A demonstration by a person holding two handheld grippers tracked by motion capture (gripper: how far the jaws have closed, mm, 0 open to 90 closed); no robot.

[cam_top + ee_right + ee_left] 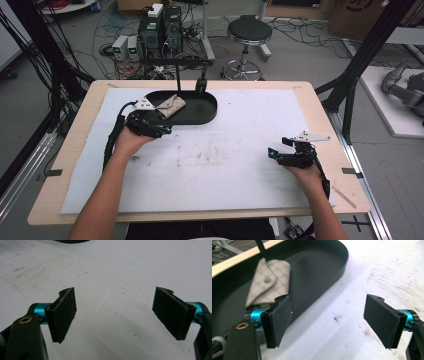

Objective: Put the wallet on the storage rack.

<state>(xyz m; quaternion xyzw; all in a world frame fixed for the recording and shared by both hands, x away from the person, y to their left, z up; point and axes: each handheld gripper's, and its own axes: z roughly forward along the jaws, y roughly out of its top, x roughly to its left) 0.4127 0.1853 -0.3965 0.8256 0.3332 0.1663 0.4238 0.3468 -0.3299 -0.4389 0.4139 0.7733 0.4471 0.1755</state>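
1. High view: the left gripper sits at the near rim of the black tray, right beside the beige pouch that lies in the tray's left end. The right gripper rests on the white mat, well apart from the tray. So the left hand is clearly the nearer one, and the pouch lies just ahead of it, across the rim.

2. Left gripper view: jaws spread wide, nothing between them. The pouch is up and to the left, just beyond the left jaw and not in the gap. Its snap faces up and its long axis runs slantwise, away from the camera. My read: any grab calls for a shift leftward over the tray's rim.

3. Right gripper view: jaws wide apart and empty, bare mat beneath, with a sliver of the tray at the top edge.
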